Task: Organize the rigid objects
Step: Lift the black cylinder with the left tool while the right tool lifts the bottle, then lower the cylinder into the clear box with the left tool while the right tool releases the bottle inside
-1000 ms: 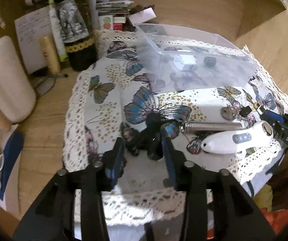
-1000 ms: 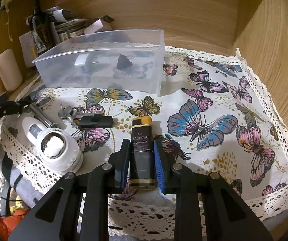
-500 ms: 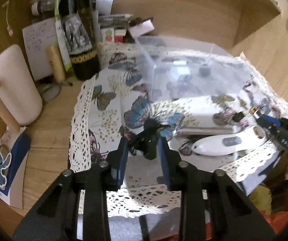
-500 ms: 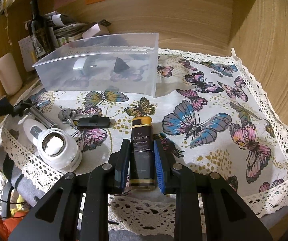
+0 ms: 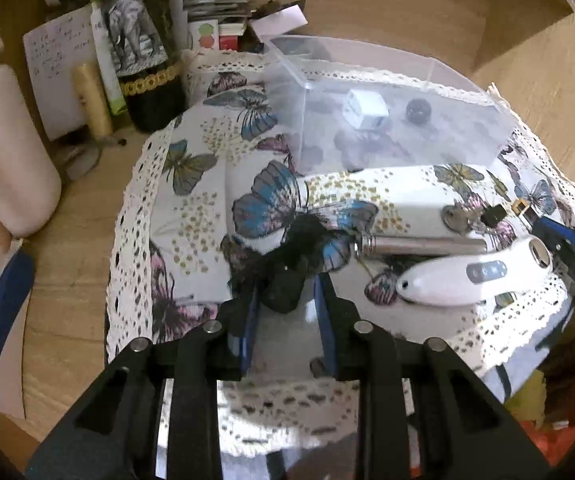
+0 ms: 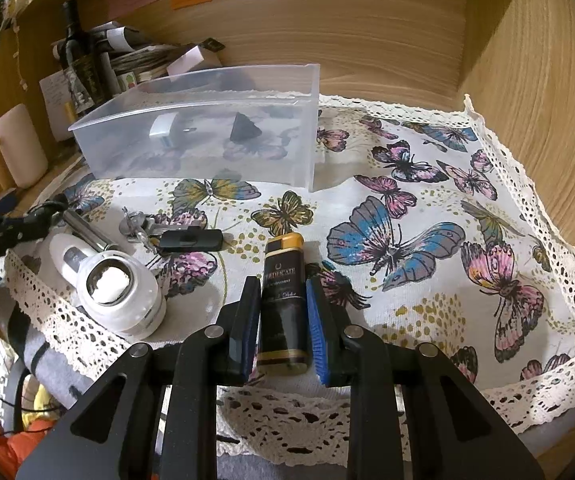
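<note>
A pale wooden bench (image 6: 387, 40) walled in by wood panels carries a white lace-edged cloth printed with butterflies (image 6: 427, 200). Toward the back of the cloth stands a clear rectangular plastic bin (image 6: 207, 128), holding a white cube-shaped plug adapter (image 5: 366, 110) and a small dark lump (image 5: 418, 110). Left of the cloth sit a cream mug (image 5: 5, 160) and a dark wine bottle with an elephant label (image 5: 143, 56). In front of the bin lie a white handheld device with a round head (image 5: 471, 272), a silver metal tube (image 5: 419, 246) and a bunch of keys with a black fob (image 6: 175, 236). The right claw (image 6: 283, 316) brackets a black-and-gold rectangular bottle (image 6: 283, 300) lying flat; its pads sit just beside the sides, whether touching I cannot tell. The left claw (image 5: 285, 300) stands partly open around a blurred black object (image 5: 287, 276) at the tube's end.
</note>
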The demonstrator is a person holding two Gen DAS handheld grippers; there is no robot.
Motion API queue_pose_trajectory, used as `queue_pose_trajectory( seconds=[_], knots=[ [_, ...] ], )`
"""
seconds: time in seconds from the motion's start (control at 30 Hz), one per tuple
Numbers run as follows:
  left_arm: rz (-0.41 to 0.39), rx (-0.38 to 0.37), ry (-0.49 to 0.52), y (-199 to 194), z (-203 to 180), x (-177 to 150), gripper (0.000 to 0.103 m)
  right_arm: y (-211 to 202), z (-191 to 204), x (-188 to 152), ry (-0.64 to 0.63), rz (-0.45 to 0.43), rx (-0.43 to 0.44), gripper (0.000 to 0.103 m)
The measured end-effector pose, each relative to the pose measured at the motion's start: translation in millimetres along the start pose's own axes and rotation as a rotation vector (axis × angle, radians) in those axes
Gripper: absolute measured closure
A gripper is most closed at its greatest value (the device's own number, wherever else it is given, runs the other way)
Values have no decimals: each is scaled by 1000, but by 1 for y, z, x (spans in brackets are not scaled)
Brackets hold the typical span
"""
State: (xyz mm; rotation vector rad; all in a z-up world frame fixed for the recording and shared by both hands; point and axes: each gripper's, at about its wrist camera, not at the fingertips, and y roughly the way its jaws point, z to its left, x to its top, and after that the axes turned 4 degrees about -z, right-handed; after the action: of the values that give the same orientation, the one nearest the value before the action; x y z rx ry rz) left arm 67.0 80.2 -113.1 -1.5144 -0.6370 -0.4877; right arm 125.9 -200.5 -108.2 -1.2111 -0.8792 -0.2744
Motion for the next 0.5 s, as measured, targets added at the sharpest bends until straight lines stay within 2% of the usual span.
queue_pose_trajectory(
  seconds=[0.13, 0.2, 0.23, 0.5],
  knots=[
    [-7, 6, 22, 9, -4, 5, 74, 0, 0, -3, 4, 10, 7, 82],
    [-19, 10, 30, 10, -5, 7, 86, 1, 1, -4, 1, 12, 4, 82],
    [-25, 10, 32, 10, -4, 7, 88, 1, 2, -4, -2, 7, 0, 82],
    [-96, 30, 29, -7, -1, 12, 88, -2, -1, 3, 6, -25, -4, 82]
  ],
)
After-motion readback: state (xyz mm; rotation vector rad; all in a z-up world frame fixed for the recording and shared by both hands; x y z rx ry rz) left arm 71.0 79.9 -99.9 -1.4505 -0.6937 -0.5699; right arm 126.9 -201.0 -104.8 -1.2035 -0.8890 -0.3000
